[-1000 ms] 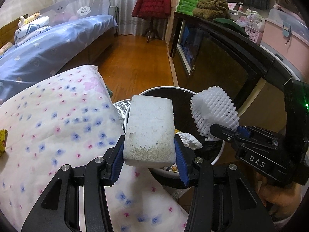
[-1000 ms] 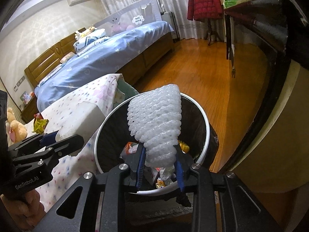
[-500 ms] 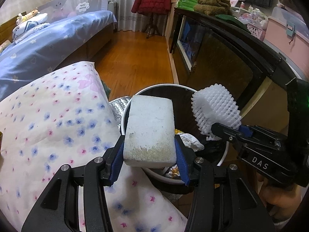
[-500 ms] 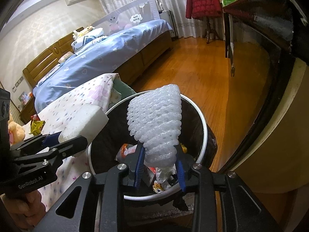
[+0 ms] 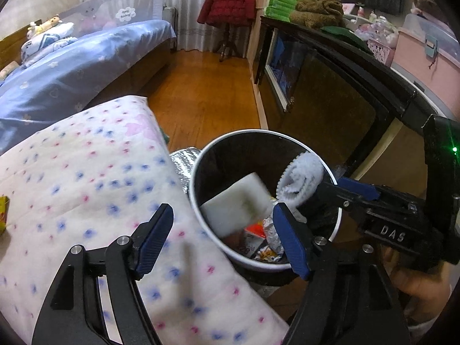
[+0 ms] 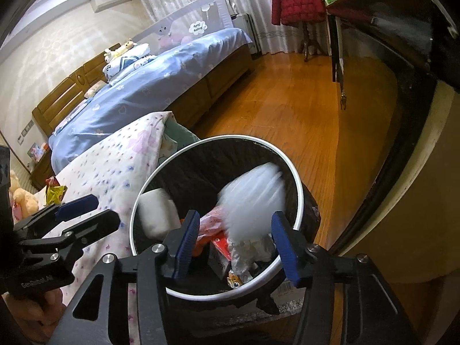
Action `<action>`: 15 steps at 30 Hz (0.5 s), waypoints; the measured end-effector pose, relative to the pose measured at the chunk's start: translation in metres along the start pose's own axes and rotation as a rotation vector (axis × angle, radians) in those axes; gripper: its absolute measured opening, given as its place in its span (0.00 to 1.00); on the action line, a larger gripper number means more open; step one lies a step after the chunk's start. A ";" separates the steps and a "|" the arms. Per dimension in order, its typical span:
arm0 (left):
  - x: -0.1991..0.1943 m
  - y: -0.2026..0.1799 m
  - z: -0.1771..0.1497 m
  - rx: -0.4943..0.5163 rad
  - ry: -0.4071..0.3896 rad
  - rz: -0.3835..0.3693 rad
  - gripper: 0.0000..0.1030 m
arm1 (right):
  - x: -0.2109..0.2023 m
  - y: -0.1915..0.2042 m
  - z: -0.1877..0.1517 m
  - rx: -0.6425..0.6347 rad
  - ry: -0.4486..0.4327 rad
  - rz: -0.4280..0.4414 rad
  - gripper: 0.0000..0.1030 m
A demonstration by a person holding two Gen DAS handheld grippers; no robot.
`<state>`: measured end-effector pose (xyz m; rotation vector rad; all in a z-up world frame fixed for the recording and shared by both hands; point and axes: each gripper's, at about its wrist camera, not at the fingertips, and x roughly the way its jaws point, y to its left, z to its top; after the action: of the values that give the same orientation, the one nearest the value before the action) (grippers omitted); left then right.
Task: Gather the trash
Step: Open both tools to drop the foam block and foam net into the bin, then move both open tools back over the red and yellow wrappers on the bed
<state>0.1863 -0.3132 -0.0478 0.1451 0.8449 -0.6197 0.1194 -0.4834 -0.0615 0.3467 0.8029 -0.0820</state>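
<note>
Bedroom, near side: flowered quilt (image 5: 86,178) lying at left, dark cabinet (image 5: 330,97) running along right, wooden floor (image 5: 201,97) stretching far.

Trash bin (image 5: 198,172), white-rimmed with dark liner, standing on the floor just beside the quilt edge, already holding wrappers and crumpled paper.

White foam block (image 5: 235,204), blurred, dropping inside the bin at its left wall; probably light, stiff, slightly crumbly, best taken across its long flat sides.

White foam net sleeve (image 6: 253,201), blurred, falling at the bin's right side; seemingly very light, soft and springy, best pinched at mid-length.

Left tongs (image 5: 222,238) having just been opening, now standing wide above the near rim with nothing between the pads.

Right tongs (image 6: 235,244) having just been opening too, now gaping above the bin, clear of the sleeve.

Yellow wrapper (image 6: 54,192) lying on the quilt, far left, likely the next pickup.
</note>
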 end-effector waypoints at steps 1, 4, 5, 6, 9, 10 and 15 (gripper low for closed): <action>-0.004 0.004 -0.002 -0.008 -0.006 0.003 0.73 | -0.002 0.001 0.000 0.003 -0.005 0.003 0.55; -0.017 0.017 -0.012 -0.045 -0.026 0.012 0.75 | -0.009 0.007 -0.002 0.000 -0.022 0.016 0.63; -0.020 0.018 -0.013 -0.053 -0.029 0.015 0.76 | -0.011 0.010 -0.003 -0.002 -0.026 0.022 0.68; -0.025 0.024 -0.018 -0.068 -0.033 0.023 0.76 | -0.013 0.013 -0.004 -0.004 -0.031 0.030 0.71; -0.038 0.038 -0.030 -0.105 -0.050 0.037 0.77 | -0.018 0.026 -0.008 -0.013 -0.040 0.064 0.83; -0.044 0.044 -0.036 -0.118 -0.057 0.044 0.77 | -0.019 0.032 -0.009 -0.017 -0.041 0.074 0.83; -0.072 0.077 -0.057 -0.187 -0.091 0.094 0.79 | -0.020 0.062 -0.016 -0.043 -0.029 0.136 0.86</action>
<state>0.1571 -0.1970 -0.0419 -0.0128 0.7991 -0.4537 0.1074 -0.4212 -0.0403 0.3578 0.7490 0.0573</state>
